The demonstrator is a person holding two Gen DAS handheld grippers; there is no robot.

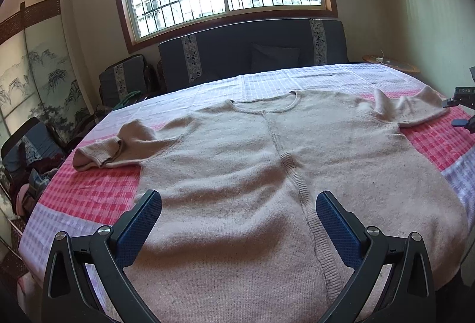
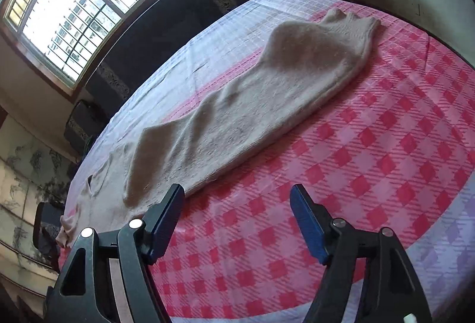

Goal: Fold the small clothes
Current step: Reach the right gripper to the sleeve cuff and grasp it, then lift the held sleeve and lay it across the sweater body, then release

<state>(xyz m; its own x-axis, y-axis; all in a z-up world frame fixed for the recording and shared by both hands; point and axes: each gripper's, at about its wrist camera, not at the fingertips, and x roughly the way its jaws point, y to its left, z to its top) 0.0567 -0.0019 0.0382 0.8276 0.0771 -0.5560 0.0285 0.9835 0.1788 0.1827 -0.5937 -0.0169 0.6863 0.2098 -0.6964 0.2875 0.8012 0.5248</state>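
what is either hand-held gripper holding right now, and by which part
Nothing. The left hand-held gripper hangs open above the sweater; the right hand-held gripper is open over the checked cloth beside its sleeve.

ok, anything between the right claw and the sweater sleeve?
Nothing. In the right wrist view only bare checked tablecloth lies between the open right claw and the sleeve of the sweater.

beige knit sweater (image 1: 237,162) lying on pink-red and white checked tablecloth (image 2: 371,145) fading to lilac checks, blue pads (image 1: 139,228) showing on black grippers
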